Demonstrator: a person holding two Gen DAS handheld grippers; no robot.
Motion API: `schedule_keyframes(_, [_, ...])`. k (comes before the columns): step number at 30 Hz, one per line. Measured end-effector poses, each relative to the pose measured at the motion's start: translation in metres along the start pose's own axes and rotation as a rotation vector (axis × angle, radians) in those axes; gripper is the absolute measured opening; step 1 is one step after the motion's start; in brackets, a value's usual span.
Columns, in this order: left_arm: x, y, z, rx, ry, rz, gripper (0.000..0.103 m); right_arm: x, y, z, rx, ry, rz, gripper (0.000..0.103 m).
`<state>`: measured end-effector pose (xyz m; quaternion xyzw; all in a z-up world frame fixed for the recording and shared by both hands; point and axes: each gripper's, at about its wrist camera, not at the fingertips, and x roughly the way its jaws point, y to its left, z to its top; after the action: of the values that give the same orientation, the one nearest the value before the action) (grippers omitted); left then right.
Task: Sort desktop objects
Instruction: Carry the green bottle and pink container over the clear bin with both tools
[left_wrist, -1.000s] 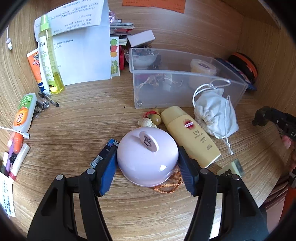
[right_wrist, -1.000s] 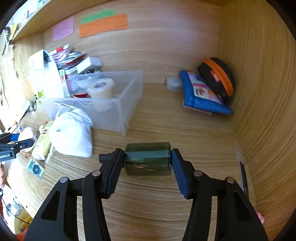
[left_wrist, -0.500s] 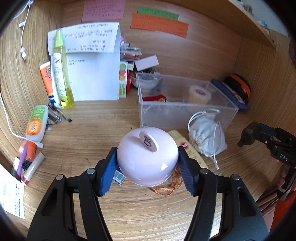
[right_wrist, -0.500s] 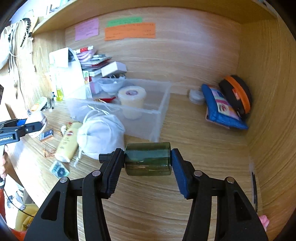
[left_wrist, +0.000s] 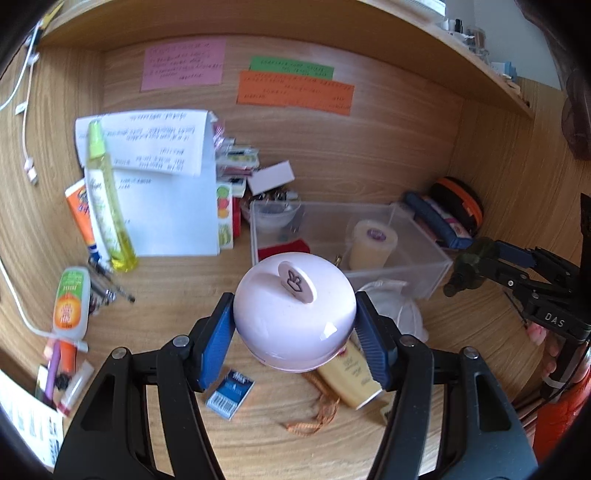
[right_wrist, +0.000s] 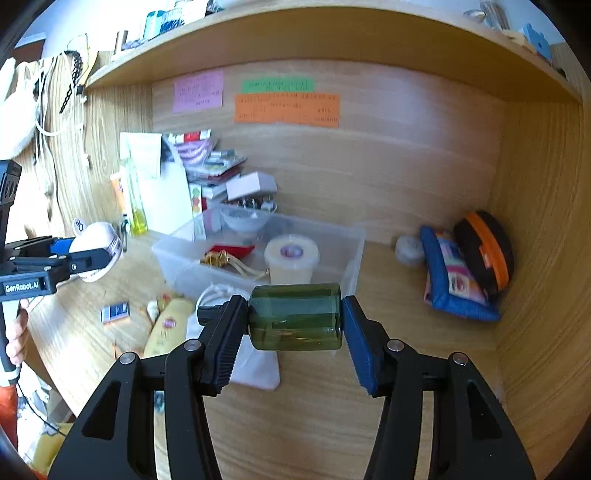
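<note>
Both tongs are loaded: the left gripper (left_wrist: 295, 325) pinches 1 pale pink domed case (left_wrist: 293, 314) between its blue pads, and the right gripper (right_wrist: 295, 317) pinches 1 dark green bottle (right_wrist: 295, 316) by its 2 ends. Each load hangs in the air above the wooden desk (right_wrist: 399, 295), in front of the clear plastic bin (right_wrist: 354, 243).

The bottle lies on its side, long axis running straight across from pad to pad, its black cap (right_wrist: 208, 314) pointing left past the left finger. The case sits dome up, a round tab with a rabbit mark (left_wrist: 295, 282) tilted on top.

Inside the bin stand 1 cream tape roll (right_wrist: 291, 258), 1 small bowl (right_wrist: 242, 221), 1 red item and some gold trinkets. Just in front of the bin lie 1 white drawstring pouch (left_wrist: 402, 314) and 1 yellow sunscreen tube (left_wrist: 347, 373), both directly under the held things, with 1 small blue packet (left_wrist: 229, 393) and 1 orange cord (left_wrist: 314, 417) near them. Right of the bin lean 1 blue pouch (right_wrist: 450, 280) and 1 black-and-orange case (right_wrist: 487, 251). Above the bin, 3 coloured notes are stuck on the back wall: pink, green, orange.
</note>
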<state>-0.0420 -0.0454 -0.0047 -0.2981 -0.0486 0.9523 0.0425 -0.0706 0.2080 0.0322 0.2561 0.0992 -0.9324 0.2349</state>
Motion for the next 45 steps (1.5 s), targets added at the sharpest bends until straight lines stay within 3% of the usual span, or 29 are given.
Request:
schedule_keyframes(9, [0.016, -0.005, 0.033, 0.019, -0.018, -0.024, 0.062, 0.019, -0.005, 0.032, -0.003, -0.022, 0.013, 0.049])
schedule_keyframes(23, [0.077, -0.004, 0.068, 0.055, 0.038, 0.002, 0.062, 0.079, 0.004, 0.068, -0.046, 0.027, 0.047, 0.049])
schedule_keyframes(45, [0.179, 0.010, 0.078, 0.045, 0.234, -0.009, 0.062, 0.172, 0.014, 0.092, -0.080, 0.162, 0.052, 0.049])
